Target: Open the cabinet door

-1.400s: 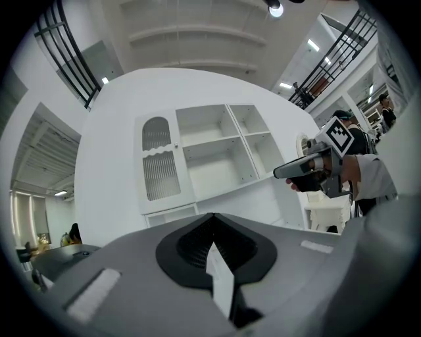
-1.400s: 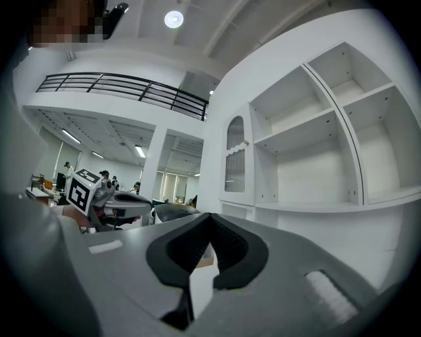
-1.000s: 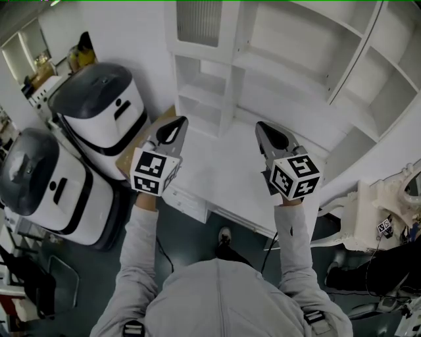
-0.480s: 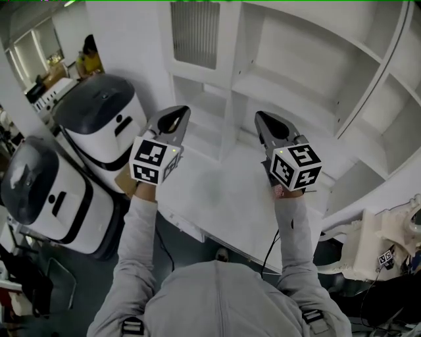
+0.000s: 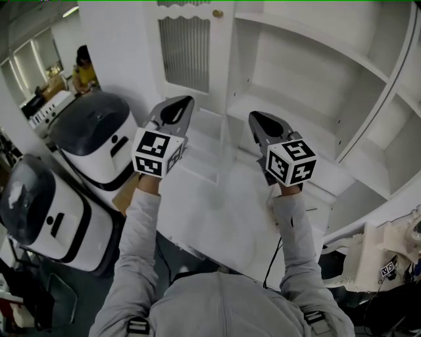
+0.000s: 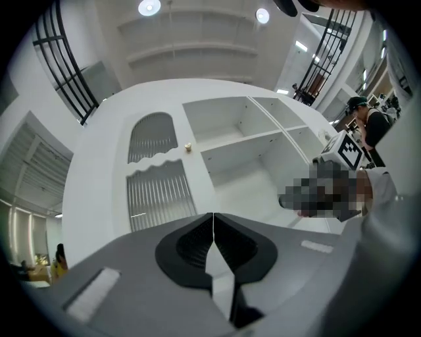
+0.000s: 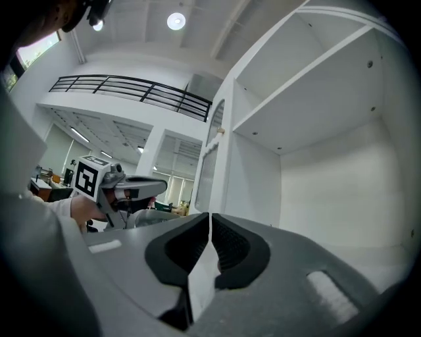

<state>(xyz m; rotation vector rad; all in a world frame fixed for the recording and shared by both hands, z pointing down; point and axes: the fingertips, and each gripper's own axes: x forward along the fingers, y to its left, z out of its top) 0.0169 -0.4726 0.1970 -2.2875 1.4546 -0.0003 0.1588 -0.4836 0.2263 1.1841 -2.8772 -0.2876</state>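
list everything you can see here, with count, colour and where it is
cabinet: 1, white, open shelves, behind the table
cabinet door: 1, white with a ribbed panel, left end of the cabinet, looks shut
knob: 1, gold, upper right corner of the door
table: 1, white, below both tongs
rounded machines: 2, white with dark grey tops, left of the table
bystander: 1, yellow top, far left background
apparatus: 1, white, lower right
sleeves: 2, grey, bottom centre
marker cubes: 2, black and white, one on each tongs
left tongs: grey, shut, empty
right tongs: grey, jaws barely apart, just been opening, nothing between
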